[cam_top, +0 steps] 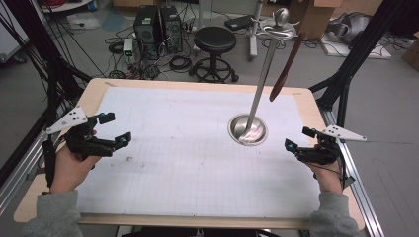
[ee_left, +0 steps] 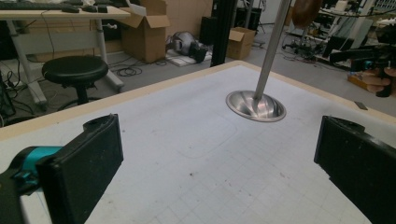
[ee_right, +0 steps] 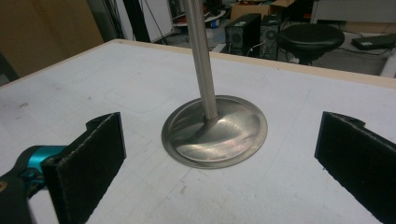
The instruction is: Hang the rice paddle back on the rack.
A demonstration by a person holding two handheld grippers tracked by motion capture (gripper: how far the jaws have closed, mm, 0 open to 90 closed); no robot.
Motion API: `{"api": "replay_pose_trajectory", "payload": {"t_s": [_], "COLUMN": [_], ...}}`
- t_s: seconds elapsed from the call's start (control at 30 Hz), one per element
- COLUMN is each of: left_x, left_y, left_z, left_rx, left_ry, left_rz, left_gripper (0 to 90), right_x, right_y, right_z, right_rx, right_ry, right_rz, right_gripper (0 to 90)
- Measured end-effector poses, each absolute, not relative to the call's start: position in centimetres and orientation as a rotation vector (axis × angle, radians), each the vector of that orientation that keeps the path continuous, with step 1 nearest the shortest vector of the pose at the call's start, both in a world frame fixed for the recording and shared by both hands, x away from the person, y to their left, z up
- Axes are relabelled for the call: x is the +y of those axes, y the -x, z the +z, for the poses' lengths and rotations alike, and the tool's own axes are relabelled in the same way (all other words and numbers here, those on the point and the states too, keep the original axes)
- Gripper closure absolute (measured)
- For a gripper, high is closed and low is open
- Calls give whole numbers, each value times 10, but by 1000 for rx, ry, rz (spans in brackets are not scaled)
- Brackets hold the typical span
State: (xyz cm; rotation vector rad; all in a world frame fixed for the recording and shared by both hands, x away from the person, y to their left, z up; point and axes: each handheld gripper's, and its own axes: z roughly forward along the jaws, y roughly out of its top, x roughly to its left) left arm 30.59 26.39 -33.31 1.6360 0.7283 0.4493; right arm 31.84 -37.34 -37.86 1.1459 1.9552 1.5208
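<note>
Both jaws are held wide and empty; the stand (cam_top: 248, 129) could be tipped if knocked by the right gripper (cam_top: 296, 140).

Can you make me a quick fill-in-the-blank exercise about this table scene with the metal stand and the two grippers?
1. The metal stand has a round base and a tall ____ rising from it.
2. Both the left gripper and the right gripper have their jaws ____.
3. The stand sits nearer the ____ gripper.
4. On the floor beyond the table stands a black ____ with a round seat.

Missing words: pole; open; right; stool
</note>
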Motion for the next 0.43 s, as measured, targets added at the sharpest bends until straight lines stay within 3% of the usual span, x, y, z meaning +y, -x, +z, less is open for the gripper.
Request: {"api": "replay_pose_trajectory", "payload": {"t_s": [0.43], "left_x": [264], "left_y": [-311], "left_z": [-342], "left_rx": [754], "left_ry": [-1649], "left_rz": [446], "left_gripper": [17], "right_x": [-376], "right_y": [-318], "right_z": [-384], "right_rx": [1944], "right_ry": [-1148], "right_rz": [1526], "right_gripper": [5]}}
